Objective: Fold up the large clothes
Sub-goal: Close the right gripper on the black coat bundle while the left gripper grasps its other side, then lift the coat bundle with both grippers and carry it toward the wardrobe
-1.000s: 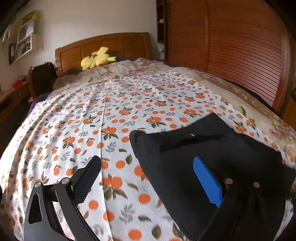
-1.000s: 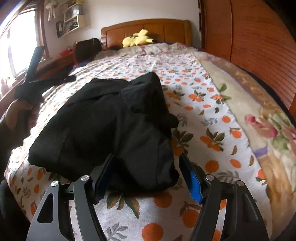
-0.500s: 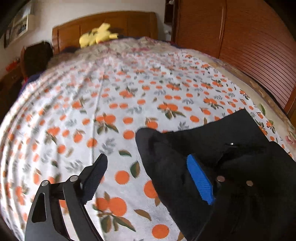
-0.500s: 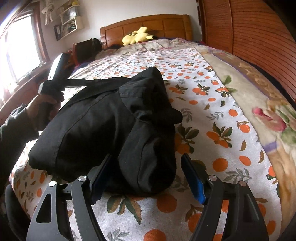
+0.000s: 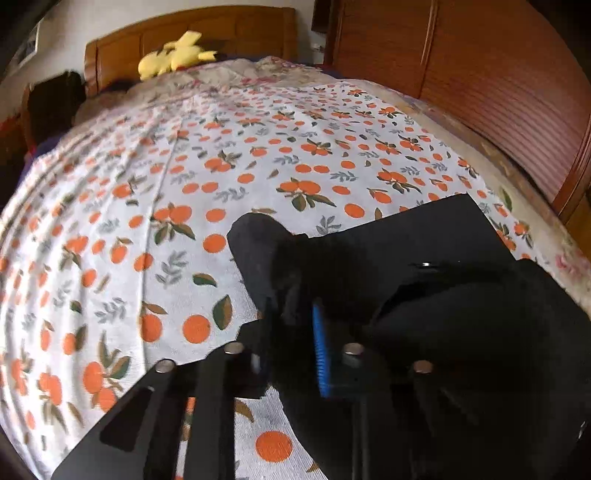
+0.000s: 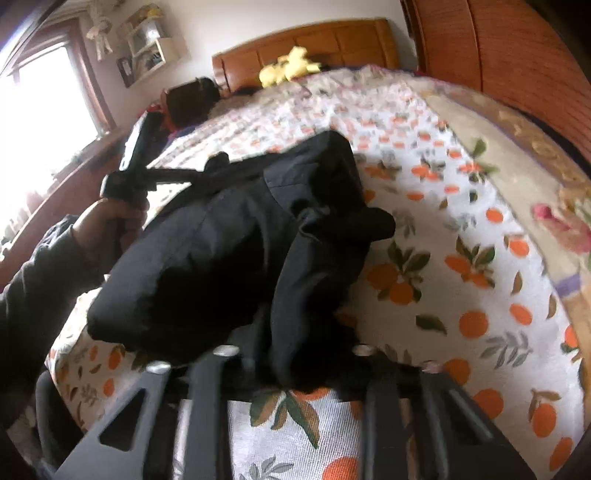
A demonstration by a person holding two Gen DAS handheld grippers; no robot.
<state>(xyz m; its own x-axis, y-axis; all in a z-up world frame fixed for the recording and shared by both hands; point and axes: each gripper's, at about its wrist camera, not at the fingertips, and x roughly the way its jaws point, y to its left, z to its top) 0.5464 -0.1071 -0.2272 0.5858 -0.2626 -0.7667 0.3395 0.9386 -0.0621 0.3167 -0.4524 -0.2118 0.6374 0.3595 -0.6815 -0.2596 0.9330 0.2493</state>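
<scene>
A black garment (image 5: 388,243) lies bunched on the orange-print bedsheet (image 5: 184,184). In the left wrist view my left gripper (image 5: 291,317) has its jaws closing, and a fold of the garment's left corner is pinched between the black pad and the blue pad (image 5: 319,347). In the right wrist view the garment (image 6: 229,240) rises as a heap. My right gripper (image 6: 295,354) is closing on the garment's near edge, and the cloth hides its pads. The left gripper (image 6: 207,168) shows there too, held by a hand (image 6: 110,218) at the garment's far corner.
A yellow plush toy (image 5: 173,55) lies by the wooden headboard (image 5: 192,33). A slatted wooden wardrobe (image 5: 480,92) runs along the bed's right side. A dark bag (image 5: 55,103) stands at the left, below a bright window (image 6: 37,110).
Both grippers went from wide open to closed on the black garment. The left one came down and in to the garment's left corner. The right one stayed at the near edge.
</scene>
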